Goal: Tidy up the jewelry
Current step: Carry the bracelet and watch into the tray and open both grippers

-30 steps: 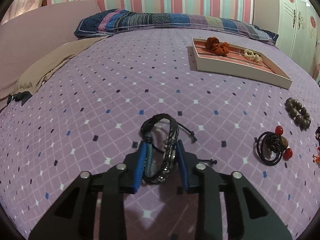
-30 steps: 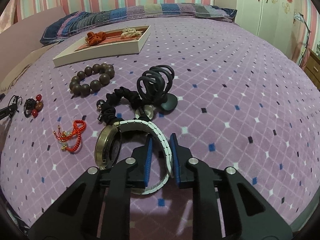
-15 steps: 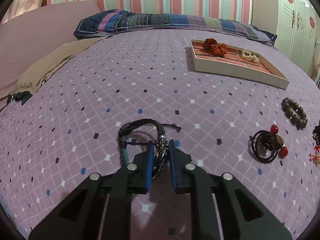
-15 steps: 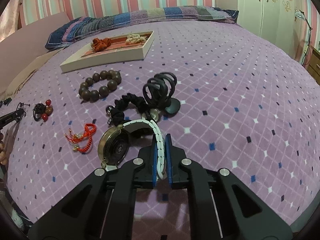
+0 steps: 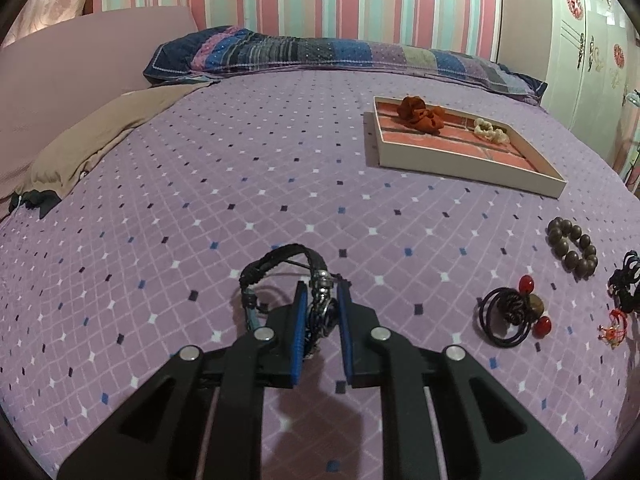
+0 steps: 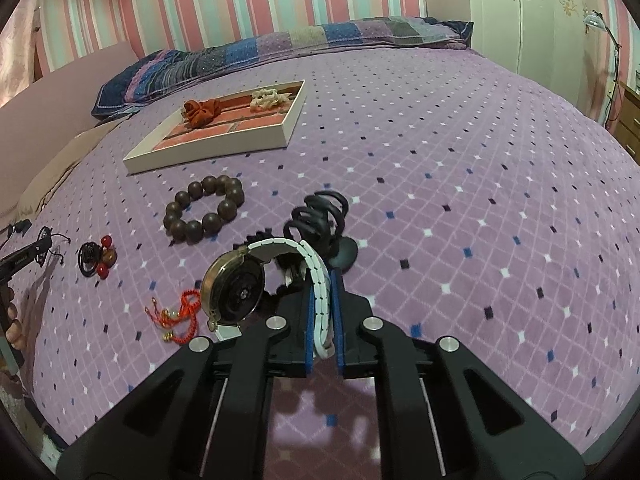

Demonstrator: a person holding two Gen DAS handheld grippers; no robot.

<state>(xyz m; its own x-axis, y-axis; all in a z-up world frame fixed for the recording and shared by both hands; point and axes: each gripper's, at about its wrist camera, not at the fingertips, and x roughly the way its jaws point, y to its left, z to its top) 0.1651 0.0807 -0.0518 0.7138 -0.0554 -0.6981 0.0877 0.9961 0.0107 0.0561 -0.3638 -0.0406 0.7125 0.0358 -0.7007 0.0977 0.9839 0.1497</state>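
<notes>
My left gripper (image 5: 322,300) is shut on a black braided bracelet (image 5: 286,266) with metal beads, lifted just above the purple bedspread. My right gripper (image 6: 322,288) is shut on the white band of a wristwatch (image 6: 234,288), held above the bed with its round case hanging to the left. A white tray (image 5: 472,164) with a pink lining lies far right in the left wrist view and far left in the right wrist view (image 6: 208,150). It holds an orange scrunchie (image 5: 420,114) and a cream scrunchie (image 5: 490,130).
On the bed lie a brown bead bracelet (image 6: 204,208), a black claw clip (image 6: 324,216), a red cord bracelet (image 6: 180,314) and a black hair tie with red beads (image 5: 512,312). Pillows (image 5: 320,54) line the headboard. A wardrobe (image 5: 592,40) stands at right.
Both grippers have closed on their items and lifted them: the left on the black bracelet, the right on the watch band. Both have moved forward towards the tray.
</notes>
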